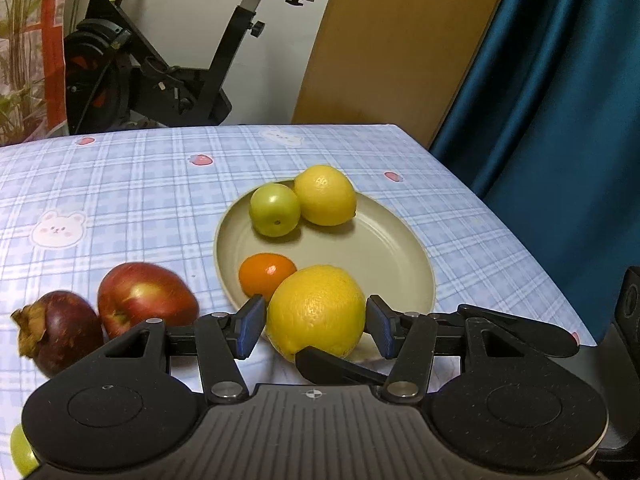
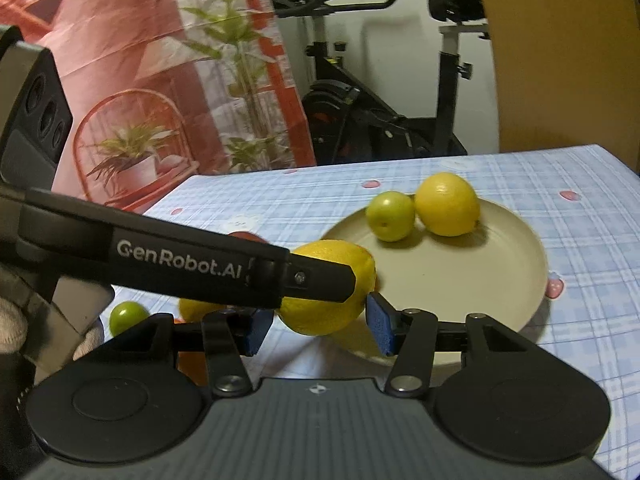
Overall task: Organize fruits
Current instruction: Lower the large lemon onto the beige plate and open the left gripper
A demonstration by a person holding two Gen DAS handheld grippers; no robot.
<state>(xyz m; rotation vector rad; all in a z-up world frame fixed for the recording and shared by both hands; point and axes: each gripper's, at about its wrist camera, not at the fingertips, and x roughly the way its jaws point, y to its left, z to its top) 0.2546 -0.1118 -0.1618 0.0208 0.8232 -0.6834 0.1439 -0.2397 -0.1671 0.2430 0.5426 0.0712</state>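
Note:
A large yellow lemon (image 1: 316, 308) (image 2: 320, 316) hangs over the near rim of the beige plate (image 1: 380, 264) (image 2: 460, 280). My left gripper (image 1: 315, 326) is shut on it, blue pads against its two sides. My right gripper (image 2: 320, 328) also has its pads against the same lemon, crosswise. On the plate lie a tangerine (image 1: 266, 274), a green fruit (image 1: 275, 210) (image 2: 390, 216) and a second lemon (image 1: 325, 195) (image 2: 447, 204). A red apple (image 1: 146, 300) and a mangosteen (image 1: 60, 330) lie on the cloth to the left.
The checked tablecloth (image 1: 120, 184) ends at a right edge beside a blue curtain (image 1: 560, 140). An exercise bike (image 1: 160, 72) stands behind the table. Another small green fruit (image 2: 128, 318) lies on the cloth near me, and the left gripper's finger (image 2: 200, 260) crosses the right wrist view.

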